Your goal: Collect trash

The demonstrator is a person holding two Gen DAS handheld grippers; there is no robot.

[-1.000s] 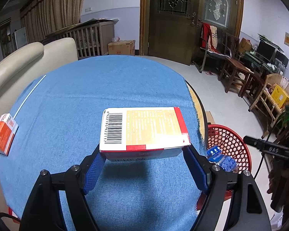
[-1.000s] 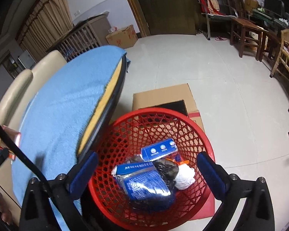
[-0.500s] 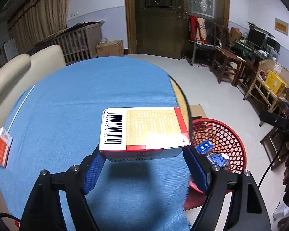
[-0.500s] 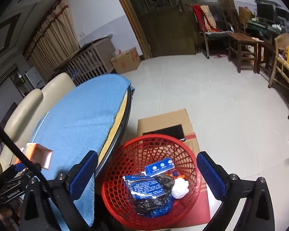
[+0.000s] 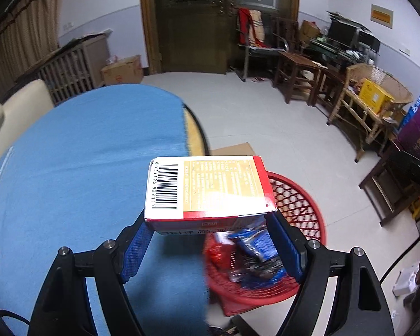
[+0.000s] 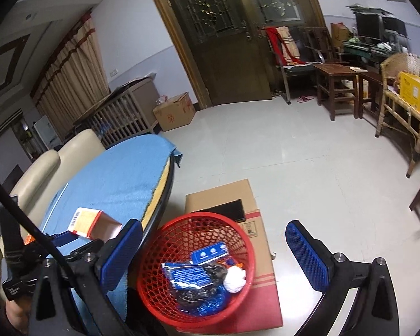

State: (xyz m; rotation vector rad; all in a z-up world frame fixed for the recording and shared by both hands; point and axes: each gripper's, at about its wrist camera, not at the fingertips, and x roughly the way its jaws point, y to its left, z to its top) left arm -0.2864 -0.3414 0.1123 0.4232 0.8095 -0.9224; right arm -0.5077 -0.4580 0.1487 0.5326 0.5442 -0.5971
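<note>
since a second ago, the left tongs (image 5: 210, 240), clamping a red-and-white carton (image 5: 208, 189), swung from the blue table (image 5: 84, 173) toward the red basket (image 5: 308, 210); right tongs (image 6: 212, 254) gape wide, so drop-off looks close.

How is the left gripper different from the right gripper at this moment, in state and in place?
The left gripper is shut on the barcoded box; the right gripper is open and holds nothing. The left gripper is at the edge of the blue-covered table; the right gripper hangs above the red basket on the floor. Both have blue pads on black fingers.
</note>
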